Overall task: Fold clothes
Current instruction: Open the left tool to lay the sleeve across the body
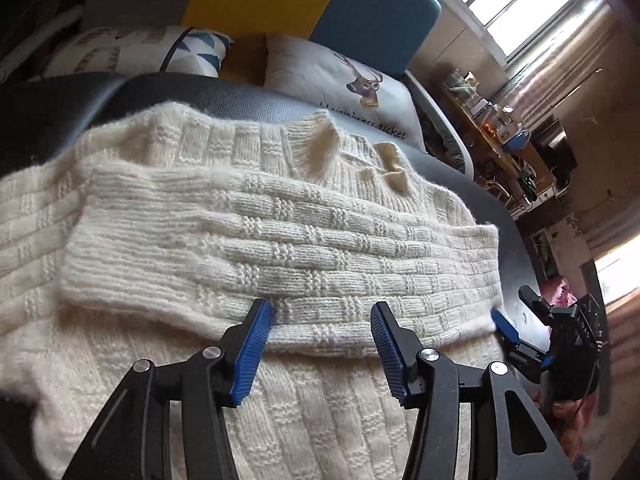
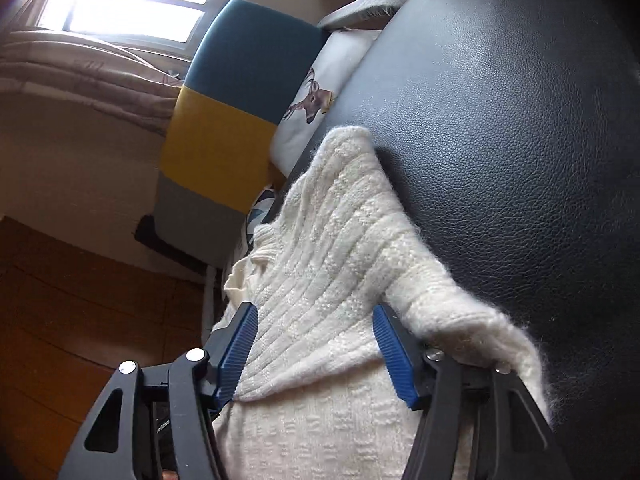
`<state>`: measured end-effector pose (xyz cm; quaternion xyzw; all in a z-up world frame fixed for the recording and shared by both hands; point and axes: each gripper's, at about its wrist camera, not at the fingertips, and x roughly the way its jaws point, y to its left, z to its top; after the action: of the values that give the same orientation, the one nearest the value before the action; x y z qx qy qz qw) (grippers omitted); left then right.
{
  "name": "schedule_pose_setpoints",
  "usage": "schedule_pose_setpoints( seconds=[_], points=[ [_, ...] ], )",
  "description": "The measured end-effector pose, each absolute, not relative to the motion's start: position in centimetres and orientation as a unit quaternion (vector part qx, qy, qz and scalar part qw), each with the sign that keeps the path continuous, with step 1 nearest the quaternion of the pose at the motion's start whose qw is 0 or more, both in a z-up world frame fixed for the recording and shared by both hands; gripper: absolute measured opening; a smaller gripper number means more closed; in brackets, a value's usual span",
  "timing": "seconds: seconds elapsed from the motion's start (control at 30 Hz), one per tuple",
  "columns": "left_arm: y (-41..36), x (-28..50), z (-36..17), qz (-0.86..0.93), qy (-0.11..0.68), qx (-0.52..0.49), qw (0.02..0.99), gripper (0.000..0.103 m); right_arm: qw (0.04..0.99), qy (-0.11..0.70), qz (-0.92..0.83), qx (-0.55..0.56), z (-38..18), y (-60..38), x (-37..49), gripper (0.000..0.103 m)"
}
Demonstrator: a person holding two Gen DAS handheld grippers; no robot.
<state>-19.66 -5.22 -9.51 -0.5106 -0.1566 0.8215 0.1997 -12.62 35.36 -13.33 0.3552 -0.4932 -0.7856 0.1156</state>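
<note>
A cream knitted sweater (image 1: 248, 216) lies spread on a black leather surface (image 1: 224, 100), with one sleeve folded flat across its body. My left gripper (image 1: 320, 344) hovers open just over the near edge of that folded sleeve, its blue pads apart and holding nothing. The right gripper (image 1: 516, 320) shows at the sleeve's right end in the left wrist view. In the right wrist view my right gripper (image 2: 316, 352) stands open, its blue pads on either side of a thick fold of the sweater (image 2: 328, 248). A fluffy edge drapes over its right finger (image 2: 394, 354).
Behind the sweater sit a deer-print cushion (image 1: 352, 84), a triangle-patterned cushion (image 1: 140, 54) and a grey, yellow and blue backrest (image 2: 224, 120). A cluttered wooden shelf (image 1: 496, 132) and bright windows are at the right. The black leather (image 2: 500, 140) extends bare to the right of the sweater.
</note>
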Motion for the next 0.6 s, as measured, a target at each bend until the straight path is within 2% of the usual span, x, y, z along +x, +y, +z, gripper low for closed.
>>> schedule_pose_setpoints(
  seconds=[0.17, 0.23, 0.4, 0.53, 0.6],
  points=[
    [-3.7, -20.2, -6.9, 0.806, -0.192, -0.493, 0.263, 0.053, 0.119, -0.461, -0.802, 0.36, -12.6, 35.1, -12.0, 0.061],
    [-1.3, -20.8, -5.4, 0.809, -0.165, -0.482, 0.293, 0.053, 0.108, -0.407, -0.829, 0.368, -11.4, 34.1, -12.1, 0.065],
    [7.7, -22.9, -2.8, 0.806, -0.048, -0.461, 0.368, 0.056, 0.088, -0.249, -0.88, 0.394, -9.9, 31.2, -13.0, 0.065],
    [14.5, -25.0, -3.0, 0.787, 0.035, -0.464, 0.404, 0.066, 0.09, -0.223, -0.886, 0.397, -10.8, 30.7, -12.9, 0.066],
    [17.2, -26.4, -3.7, 0.775, 0.052, -0.475, 0.413, 0.067, 0.093, -0.23, -0.885, 0.393, -11.0, 30.9, -12.7, 0.066]
  ],
)
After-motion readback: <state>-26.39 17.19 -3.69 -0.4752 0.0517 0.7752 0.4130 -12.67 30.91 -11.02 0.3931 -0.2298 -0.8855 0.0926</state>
